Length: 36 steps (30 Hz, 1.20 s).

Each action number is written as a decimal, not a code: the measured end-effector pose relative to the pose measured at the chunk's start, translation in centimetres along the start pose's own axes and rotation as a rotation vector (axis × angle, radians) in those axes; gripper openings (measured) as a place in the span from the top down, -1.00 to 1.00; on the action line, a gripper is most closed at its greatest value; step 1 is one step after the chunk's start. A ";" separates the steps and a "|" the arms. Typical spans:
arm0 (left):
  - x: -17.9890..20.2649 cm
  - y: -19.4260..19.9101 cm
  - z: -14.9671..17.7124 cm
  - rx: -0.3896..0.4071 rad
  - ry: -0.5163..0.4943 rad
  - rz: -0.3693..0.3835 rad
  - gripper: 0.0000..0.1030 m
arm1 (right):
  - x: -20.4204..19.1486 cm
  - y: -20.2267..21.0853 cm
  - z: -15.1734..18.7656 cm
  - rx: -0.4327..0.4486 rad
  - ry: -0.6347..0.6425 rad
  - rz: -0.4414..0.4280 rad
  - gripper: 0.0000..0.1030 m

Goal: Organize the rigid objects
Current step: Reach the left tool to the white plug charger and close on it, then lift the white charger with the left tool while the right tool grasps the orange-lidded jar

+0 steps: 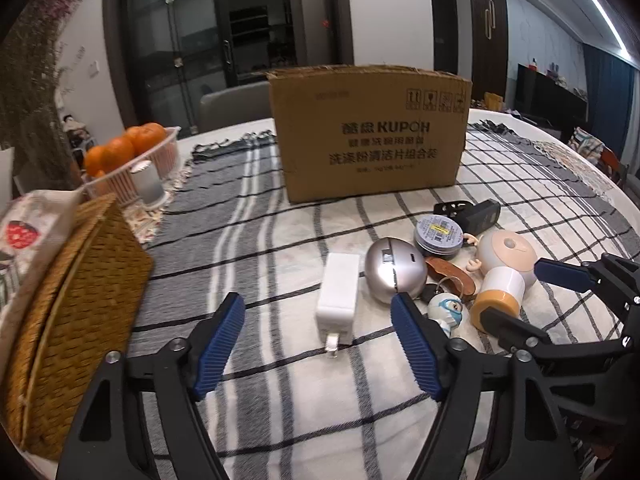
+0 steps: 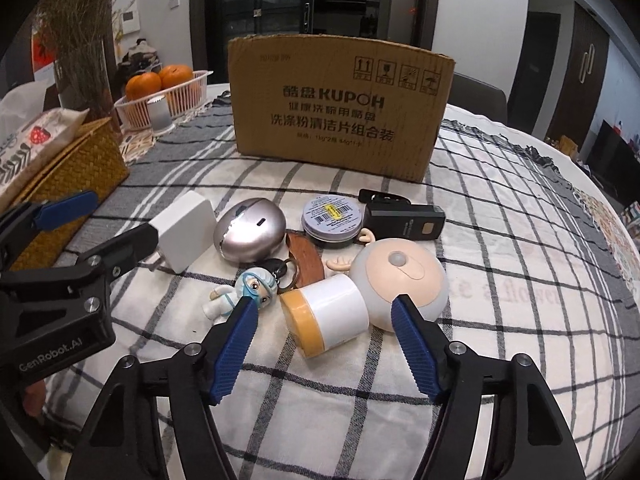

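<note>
In your left wrist view, you are holding the left gripper [image 1: 318, 344] spread wide with nothing between its blue ribbed pads, low over the grey-and-white checked tablecloth [image 1: 256, 208]. The white rectangular plug-in charger [image 1: 337, 296] is lying just ahead at 12 o'clock, prongs toward you. At 1 o'clock the silver egg-shaped mouse-like gadget [image 1: 395, 270] is sitting beside a round tin with a barcode label [image 1: 439, 236]. The brown cardboard box printed "KUPOH" [image 1: 370, 130] is standing farther back at 12 o'clock. A woven yellow straw box [image 1: 76, 304] is filling 9 o'clock, and a white slatted basket of oranges [image 1: 132, 160] is sitting at 10 o'clock.

In your right wrist view, you are holding the right gripper [image 2: 325, 344] parted as well, gripping nothing. The white-and-yellow cylinder toy with a round peach-faced head [image 2: 360, 296] is lying between and just beyond its pads at 12 o'clock. The small figurine in a blue hood and white suit [image 2: 244, 292] is lying at 11 o'clock, against a brown leather key fob with a metal ring [image 2: 304, 258]. A black rectangular device [image 2: 404, 222] is resting at 1 o'clock. Your other tool's black body at 9 o'clock is reading "GenRobot.AI".
</note>
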<state>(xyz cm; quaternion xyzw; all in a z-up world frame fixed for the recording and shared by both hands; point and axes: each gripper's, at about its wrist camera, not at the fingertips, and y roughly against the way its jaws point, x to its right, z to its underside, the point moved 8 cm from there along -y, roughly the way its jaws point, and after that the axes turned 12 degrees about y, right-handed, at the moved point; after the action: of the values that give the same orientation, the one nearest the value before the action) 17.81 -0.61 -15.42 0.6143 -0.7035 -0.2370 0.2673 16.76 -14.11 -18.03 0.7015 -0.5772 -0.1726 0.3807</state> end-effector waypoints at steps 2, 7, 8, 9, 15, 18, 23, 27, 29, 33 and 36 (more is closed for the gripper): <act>0.3 -0.9 0.1 -0.024 0.003 0.011 -0.29 | 0.0 -0.3 0.0 -0.006 0.017 0.005 -0.30; 0.6 -2.3 0.3 -0.066 0.005 0.030 -0.08 | -0.3 -1.1 -0.2 -0.020 0.059 0.009 -0.14; 0.7 -2.6 0.3 -0.072 0.005 0.029 -0.06 | -0.3 -1.3 -0.2 -0.024 0.066 0.007 -0.09; 0.8 -2.8 0.3 -0.077 0.004 0.030 -0.01 | -0.4 -1.4 -0.2 -0.027 0.069 0.005 -0.05; 0.9 -4.4 0.7 -0.135 0.022 0.045 0.37 | -0.7 -1.9 -0.6 -0.023 0.102 0.008 0.03; 0.8 -4.7 0.6 -0.140 0.031 0.035 0.53 | -0.6 -2.0 -0.8 -0.022 0.091 0.000 0.04; 1.1 -4.6 0.6 -0.163 0.063 0.074 0.55 | -0.3 -2.0 -1.0 -0.020 0.059 -0.022 0.08; 1.2 -3.7 0.3 -0.153 0.077 0.078 0.55 | 0.0 -1.5 -1.4 -0.002 0.047 -0.028 0.09; 1.2 -3.1 -0.1 -0.139 0.084 0.079 0.55 | 0.2 -1.1 -1.6 0.011 0.043 -0.025 0.09; 1.3 -2.0 -0.9 -0.117 0.097 0.081 0.55 | 0.5 -0.1 -2.4 0.042 0.039 -0.024 0.10; 1.4 -1.1 -1.7 -0.097 0.106 0.082 0.55 | 0.9 0.8 -3.1 0.071 0.030 -0.019 0.10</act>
<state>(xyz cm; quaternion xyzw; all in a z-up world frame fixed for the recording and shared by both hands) 19.67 -2.16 -14.75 0.5829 -0.7008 -0.2267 0.3432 18.57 -13.99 -15.24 0.7225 -0.5705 -0.1450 0.3627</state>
